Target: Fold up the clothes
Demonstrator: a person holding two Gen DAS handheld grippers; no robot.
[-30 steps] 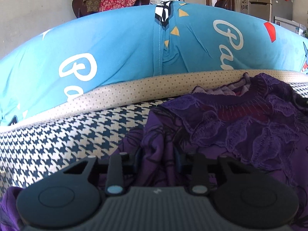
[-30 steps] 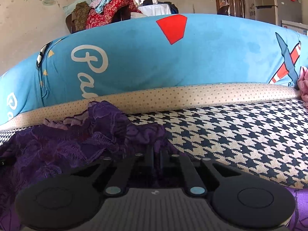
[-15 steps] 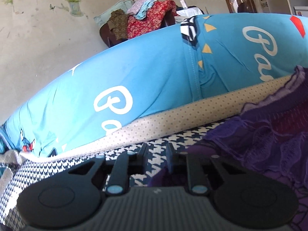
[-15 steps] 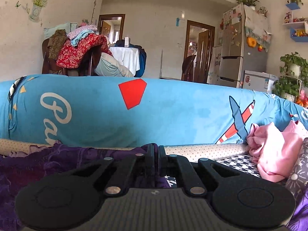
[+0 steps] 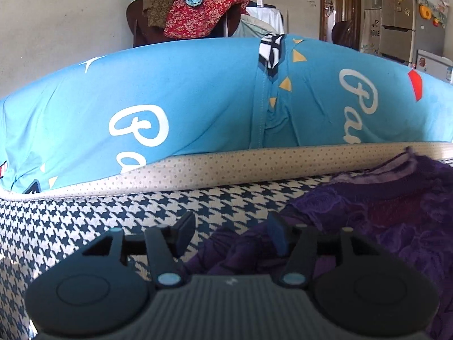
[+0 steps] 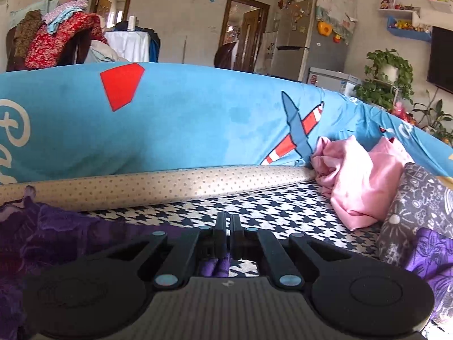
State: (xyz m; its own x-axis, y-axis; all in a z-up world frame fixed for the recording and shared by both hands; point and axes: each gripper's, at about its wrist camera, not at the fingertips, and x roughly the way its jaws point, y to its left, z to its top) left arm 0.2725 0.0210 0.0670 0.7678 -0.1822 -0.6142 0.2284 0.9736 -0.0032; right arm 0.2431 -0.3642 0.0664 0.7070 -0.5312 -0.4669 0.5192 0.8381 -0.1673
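Observation:
A purple lace garment point(image 5: 390, 221) lies on the houndstooth sofa seat point(image 5: 85, 218). In the left wrist view it fills the lower right, and a fold of it lies between the fingers. My left gripper point(image 5: 230, 233) is open, its jaws wide apart over the garment's left edge. In the right wrist view the garment point(image 6: 51, 235) spreads at the lower left. My right gripper point(image 6: 228, 233) is shut on a fold of the purple garment, which shows just behind the fingers.
A blue printed sofa back point(image 5: 198, 107) rises behind the seat, with a beige dotted band point(image 6: 170, 184) below it. A pink garment point(image 6: 359, 178) and a grey patterned cloth point(image 6: 416, 206) lie at the right. Clothes hang on a chair point(image 5: 195, 14) behind.
My left gripper has opened and let go of the purple garment, then swung back right. My right gripper has stayed shut and pulled its fold to the right.

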